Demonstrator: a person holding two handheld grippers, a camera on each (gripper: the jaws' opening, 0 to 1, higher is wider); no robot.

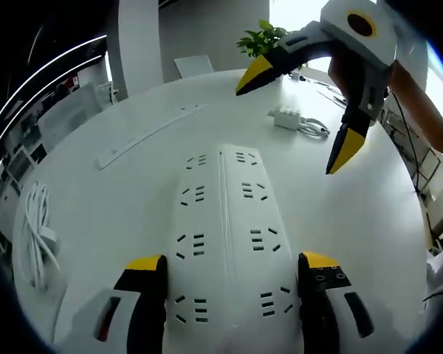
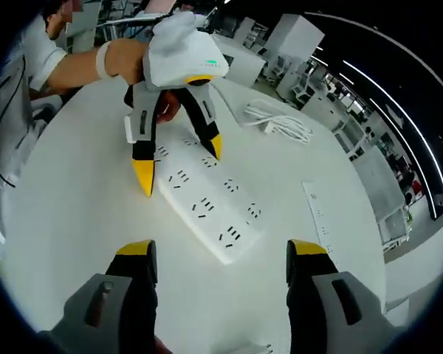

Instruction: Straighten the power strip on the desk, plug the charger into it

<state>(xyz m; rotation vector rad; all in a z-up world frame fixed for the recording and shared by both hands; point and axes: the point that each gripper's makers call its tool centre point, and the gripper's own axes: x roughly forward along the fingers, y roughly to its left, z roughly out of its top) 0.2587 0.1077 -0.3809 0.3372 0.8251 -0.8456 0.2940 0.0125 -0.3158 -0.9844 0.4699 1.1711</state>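
I see the desk [image 1: 125, 214] as the biggest thing: a white, bare surface running ahead of my left gripper [image 1: 232, 269] and curving away at its far rim, with open room on both sides of the jaws. In the right gripper view the same desk [image 2: 74, 214] lies wide and bare between my right gripper [image 2: 218, 254] and the strip, so there is free space to close in.

The strip [image 1: 225, 221] is next in size, lying flat, its long axis running straight away from my left gripper. The left jaws stand apart, one on either long side of its near end; I cannot tell whether the tips touch its edges. In the right gripper view the strip [image 2: 207, 195] lies at a slant just ahead of my right jaws, which stand wide apart and hold nothing, with the left gripper [image 2: 179, 166] straddling its far end.

In the left gripper view the right gripper [image 1: 299, 122] hangs above the desk ahead and right, jaws spread.

A slim white bar [image 1: 151, 133] lies ahead to the left. A coiled cable [image 1: 37, 232] sits at the left edge. The charger [image 1: 286, 118], small and white with its cord, lies beyond the strip's far end, to the right, well apart from it.
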